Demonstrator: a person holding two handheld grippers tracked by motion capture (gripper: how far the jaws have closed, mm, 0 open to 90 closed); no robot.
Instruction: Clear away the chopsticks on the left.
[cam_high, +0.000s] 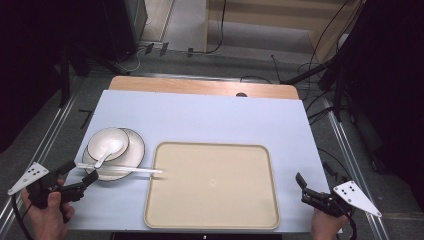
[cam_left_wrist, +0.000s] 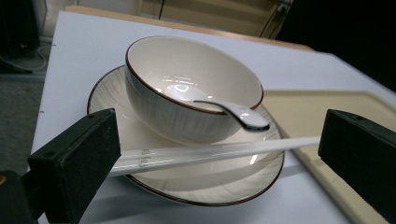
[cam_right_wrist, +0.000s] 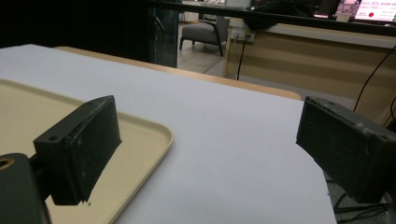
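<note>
**A:** So where's everything sitting?

**B:** Near my left gripper (cam_high: 79, 178) there's a cream ceramic bowl with a thin brown rim (cam_left_wrist: 194, 88), standing upright on a matching cream ribbed plate (cam_left_wrist: 140, 135) at the left side of the bench with the pale blue-white cover (cam_high: 200, 117). A white ceramic soup spoon (cam_left_wrist: 219, 105) lies in the bowl, its handle poking out over the rim toward me.

**A:** And the chopsticks?

**B:** The pair of long white chopsticks (cam_left_wrist: 210, 151) lies across the near part of the plate, just in front of the bowl. In the high view their far ends reach over the left edge of the big beige rectangular plastic tray (cam_high: 212, 187) in the middle of the bench.

**A:** Got hold of them?

**B:** Nope. My left fingers (cam_left_wrist: 77, 163) are spread wide. In the left gripper view the near end of the chopsticks runs behind the left-hand finger, with the other finger well off to the side. Whether that finger touches them, I can't tell.

**A:** Right hand?

**B:** My right gripper (cam_high: 312, 192) hangs at the bench's right edge, beside the tray's right side, well apart from the dishes. Its fingers (cam_right_wrist: 79, 144) are wide apart too, with just bench cover and the tray's corner between them.
</note>
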